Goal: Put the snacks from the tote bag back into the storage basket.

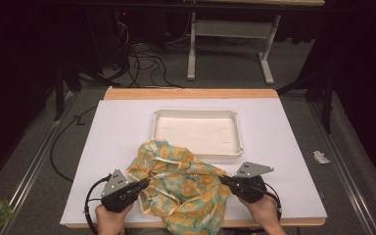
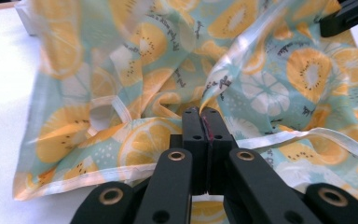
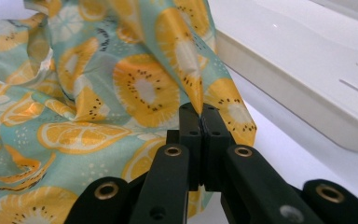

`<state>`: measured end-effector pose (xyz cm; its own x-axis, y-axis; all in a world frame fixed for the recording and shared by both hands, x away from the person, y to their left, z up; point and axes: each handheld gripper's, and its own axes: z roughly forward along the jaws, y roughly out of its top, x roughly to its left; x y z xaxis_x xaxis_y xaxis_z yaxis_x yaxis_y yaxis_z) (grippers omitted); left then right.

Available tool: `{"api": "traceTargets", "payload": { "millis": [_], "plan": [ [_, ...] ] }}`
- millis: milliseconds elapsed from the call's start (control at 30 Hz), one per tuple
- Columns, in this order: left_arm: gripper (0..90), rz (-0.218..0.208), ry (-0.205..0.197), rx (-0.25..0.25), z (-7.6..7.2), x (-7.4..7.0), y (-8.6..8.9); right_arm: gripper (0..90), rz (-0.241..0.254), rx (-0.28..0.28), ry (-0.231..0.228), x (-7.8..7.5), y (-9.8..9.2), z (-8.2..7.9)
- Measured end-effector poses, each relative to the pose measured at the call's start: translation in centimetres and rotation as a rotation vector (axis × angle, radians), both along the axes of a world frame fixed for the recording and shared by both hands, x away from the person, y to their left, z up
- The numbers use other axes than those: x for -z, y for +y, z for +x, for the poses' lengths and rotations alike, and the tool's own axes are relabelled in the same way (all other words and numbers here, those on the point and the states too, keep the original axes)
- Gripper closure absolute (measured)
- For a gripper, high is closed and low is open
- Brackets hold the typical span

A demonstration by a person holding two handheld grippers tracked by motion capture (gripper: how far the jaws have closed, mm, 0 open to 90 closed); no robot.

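Note:
A crumpled cloth printed with orange slices on pale green lies at the table's near edge and hangs over it. My left gripper holds its left side, jaws shut on a fold of the cloth with a white hem beside them. My right gripper pinches the cloth's right edge; in the right gripper view the jaws are shut on a ridge of the cloth. The other gripper shows at the top right of the left gripper view.
A shallow white tray sits behind the cloth, mid-table, with the cloth's far edge against its front rim. The white table top has a wooden strip along its far edge. Cables and a desk frame lie on the floor beyond.

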<state>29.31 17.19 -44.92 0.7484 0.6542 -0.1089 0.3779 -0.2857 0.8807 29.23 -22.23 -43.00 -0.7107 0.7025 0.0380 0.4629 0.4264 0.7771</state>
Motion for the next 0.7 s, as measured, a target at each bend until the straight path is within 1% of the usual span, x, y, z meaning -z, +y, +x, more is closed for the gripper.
{"api": "traceTargets", "payload": {
  "millis": [200,367,400,533,600,633,667,700],
  "plan": [
    [89.9,0.006,-0.005,0.011,0.0,-0.2,-0.5,90.0,0.001,0.014,0.015,0.6,-0.7,0.2],
    [89.9,0.004,-0.014,0.021,-0.2,-0.5,-0.5,90.0,-0.002,0.021,0.021,0.8,-0.9,0.3],
    [89.9,0.003,-0.015,0.023,-0.2,-0.5,-0.6,90.0,-0.002,0.021,0.016,0.9,-1.0,0.4],
    [89.4,0.025,-0.026,0.041,-0.5,-0.6,-1.3,90.0,-0.001,0.043,0.023,0.9,-1.6,0.5],
    [87.9,0.029,-0.025,0.042,-0.5,-0.6,-1.5,90.0,0.006,0.061,0.027,1.0,-1.9,0.6],
    [86.8,0.023,-0.024,0.042,-0.5,-0.6,-1.5,90.0,0.006,0.068,0.03,1.0,-2.1,0.6],
    [83.7,0.021,-0.025,0.04,-0.4,-0.6,-1.5,90.0,0.01,0.079,0.038,1.2,-2.4,0.7],
    [83.7,0.019,-0.024,0.04,-0.4,-0.6,-1.4,90.0,0.01,0.079,0.038,1.2,-2.4,0.7]
  ]
}}
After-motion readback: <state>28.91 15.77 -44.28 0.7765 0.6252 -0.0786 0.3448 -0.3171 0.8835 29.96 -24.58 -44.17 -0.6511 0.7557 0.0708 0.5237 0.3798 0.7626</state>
